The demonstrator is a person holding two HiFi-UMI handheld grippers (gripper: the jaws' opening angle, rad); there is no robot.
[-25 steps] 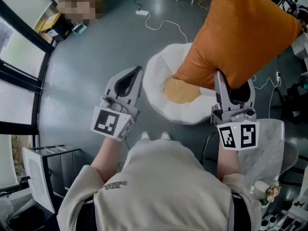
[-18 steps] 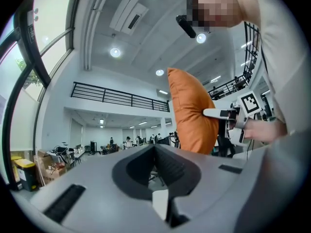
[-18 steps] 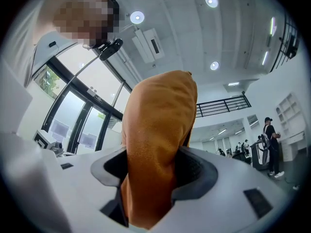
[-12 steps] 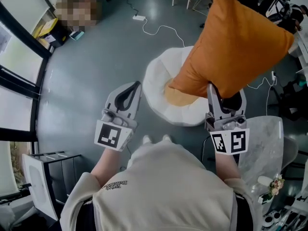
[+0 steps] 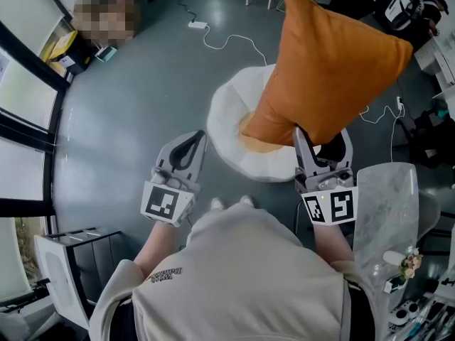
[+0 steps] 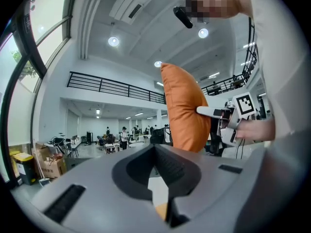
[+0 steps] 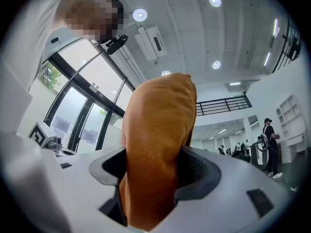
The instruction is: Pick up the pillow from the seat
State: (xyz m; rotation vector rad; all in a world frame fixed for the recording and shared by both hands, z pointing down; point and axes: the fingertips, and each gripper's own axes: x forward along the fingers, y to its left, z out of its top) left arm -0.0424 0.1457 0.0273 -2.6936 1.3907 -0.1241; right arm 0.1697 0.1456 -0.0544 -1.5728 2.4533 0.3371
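The orange pillow (image 5: 330, 69) hangs in the air above the round white seat (image 5: 226, 116), which has a tan pad in its middle. My right gripper (image 5: 321, 138) grips the pillow's lower corner; its jaws are opening while the pads still press the fabric. In the right gripper view the pillow (image 7: 155, 140) fills the gap between the jaws of the right gripper (image 7: 155, 171). My left gripper (image 5: 193, 139) is shut and empty, held left of the seat. From the left gripper view (image 6: 158, 154) the pillow (image 6: 183, 108) stands upright to the right.
A pale round table (image 5: 387, 204) with small items stands at my right. A white cable and power strip (image 5: 195, 25) lie on the grey floor beyond the seat. A dark cart (image 5: 75, 251) stands at the lower left beside the window wall (image 5: 28, 84).
My right gripper has carried the pillow a little to the left and nearer. The left gripper has dropped slightly toward me and stays shut.
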